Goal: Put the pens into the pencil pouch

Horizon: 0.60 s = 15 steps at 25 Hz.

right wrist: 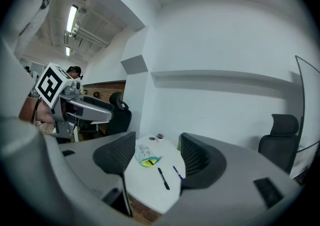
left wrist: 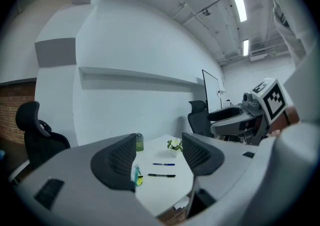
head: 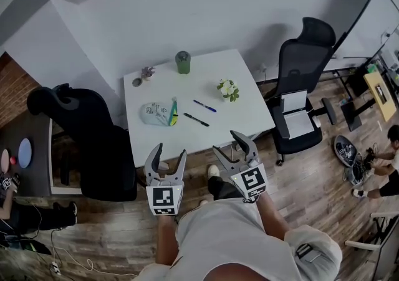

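On the white table (head: 243, 108) lie a black pen (head: 196, 119) and a blue pen (head: 204, 106), side by side. Left of them rests the pale pencil pouch (head: 156, 113) with a teal and yellow edge. My left gripper (head: 165, 157) is open, in the air just short of the table's near edge. My right gripper (head: 235, 143) is also open, over the near edge, holding nothing. In the left gripper view both pens, the blue pen (left wrist: 163, 164) and the black pen (left wrist: 161, 175), show between the jaws. The right gripper view shows the pouch (right wrist: 145, 156) and the black pen (right wrist: 163, 178).
A green cup (head: 182, 62), a small potted plant (head: 147, 73) and a white flower pot (head: 229, 90) stand on the table. Black office chairs sit at the left (head: 81, 130) and right (head: 302, 80). People sit at the far right and far left.
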{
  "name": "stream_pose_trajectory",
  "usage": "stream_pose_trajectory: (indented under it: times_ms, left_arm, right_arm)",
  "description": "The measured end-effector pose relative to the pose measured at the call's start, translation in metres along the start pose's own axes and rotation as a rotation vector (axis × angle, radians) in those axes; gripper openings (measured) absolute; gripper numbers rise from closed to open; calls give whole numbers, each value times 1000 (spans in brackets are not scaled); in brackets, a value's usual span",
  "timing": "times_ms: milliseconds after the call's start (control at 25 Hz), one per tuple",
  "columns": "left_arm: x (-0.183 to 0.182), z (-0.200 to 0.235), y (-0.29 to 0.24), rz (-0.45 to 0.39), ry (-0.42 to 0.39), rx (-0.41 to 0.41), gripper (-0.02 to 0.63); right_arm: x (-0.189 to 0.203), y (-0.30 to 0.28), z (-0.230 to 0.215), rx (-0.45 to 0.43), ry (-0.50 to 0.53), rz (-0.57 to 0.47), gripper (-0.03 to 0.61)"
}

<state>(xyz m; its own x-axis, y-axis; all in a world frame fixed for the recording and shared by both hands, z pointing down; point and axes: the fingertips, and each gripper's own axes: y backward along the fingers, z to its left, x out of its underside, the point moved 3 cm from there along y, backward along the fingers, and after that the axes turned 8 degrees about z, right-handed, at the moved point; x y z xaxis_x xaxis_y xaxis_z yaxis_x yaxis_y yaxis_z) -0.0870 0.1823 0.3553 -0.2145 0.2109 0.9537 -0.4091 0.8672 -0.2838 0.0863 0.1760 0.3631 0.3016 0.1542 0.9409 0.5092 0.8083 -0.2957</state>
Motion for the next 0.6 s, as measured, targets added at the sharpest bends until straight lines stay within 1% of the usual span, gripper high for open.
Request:
stream_pose_trajectory:
  times_ms: [160,600]
  left_arm:
    - [-10,7,-25,5,-3,-8,284]
    - [-34,23,-86,32,12,-68,284]
  right_arm:
    - [-4,-20,-20,-18,0,4,287]
    - [-17,-73,-74,-88,2,-3,284]
